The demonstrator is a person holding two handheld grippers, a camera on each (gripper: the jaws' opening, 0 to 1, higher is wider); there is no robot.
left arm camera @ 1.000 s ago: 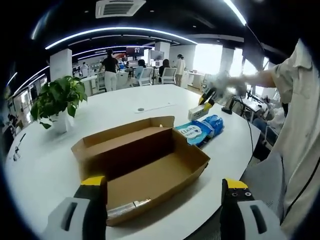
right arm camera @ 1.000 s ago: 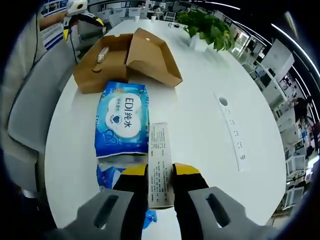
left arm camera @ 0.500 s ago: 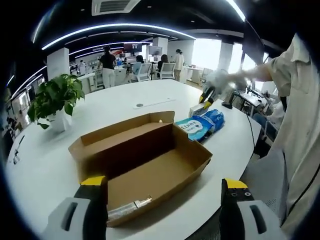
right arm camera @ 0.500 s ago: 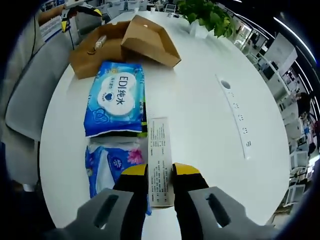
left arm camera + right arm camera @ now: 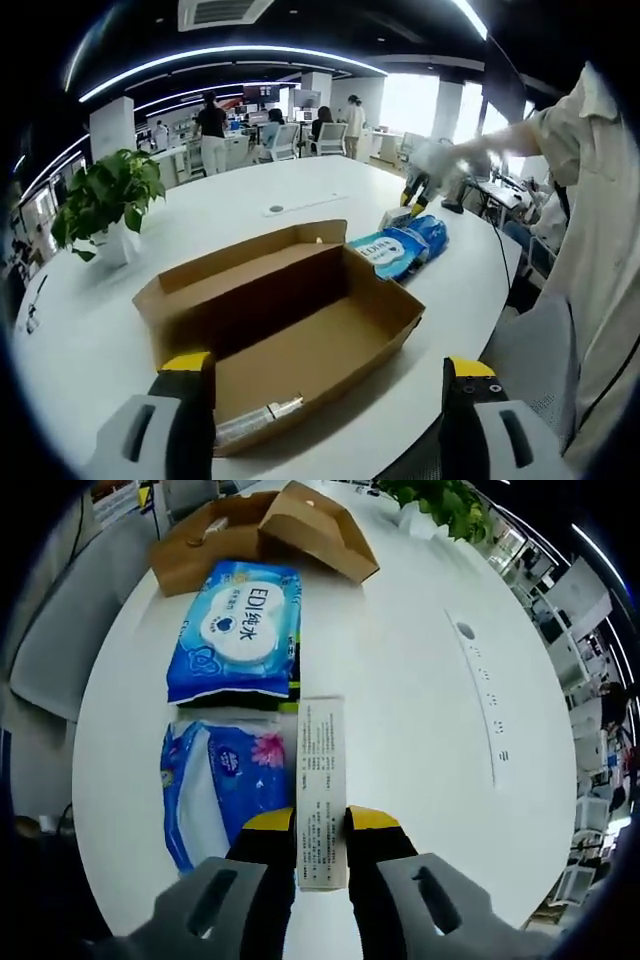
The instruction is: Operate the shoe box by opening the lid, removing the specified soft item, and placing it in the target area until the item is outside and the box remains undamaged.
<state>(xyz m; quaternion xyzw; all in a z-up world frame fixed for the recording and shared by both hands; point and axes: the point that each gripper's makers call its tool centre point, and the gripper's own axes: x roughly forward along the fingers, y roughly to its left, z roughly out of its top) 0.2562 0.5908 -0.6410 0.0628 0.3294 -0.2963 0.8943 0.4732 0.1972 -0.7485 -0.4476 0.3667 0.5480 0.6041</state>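
Note:
An open brown cardboard shoe box (image 5: pixel 285 320) lies on the white table just ahead of my left gripper (image 5: pixel 325 395), which is open and holds nothing. A small silver tube (image 5: pixel 258 415) rests in the box's near corner. My right gripper (image 5: pixel 321 835) is shut on a slim white printed carton (image 5: pixel 322 790), held low over the table beside two blue soft packs: a wet-wipes pack (image 5: pixel 238 630) and a tissue pack (image 5: pixel 215 785). The same packs (image 5: pixel 405 248) lie past the box's right end, with the right gripper (image 5: pixel 412 195) above them. The shoe box (image 5: pixel 265 530) sits far up in the right gripper view.
A potted green plant (image 5: pixel 105 200) stands on the table at left. A long socket strip (image 5: pixel 482 705) is set into the tabletop. A grey chair (image 5: pixel 60 630) stands by the table edge. The person's pale sleeve (image 5: pixel 585 200) is at right. People and desks are far behind.
My right gripper has drawn back with the carton, so the packs and box slid up the view and the tissue pack shows fully. The left gripper view barely shifted.

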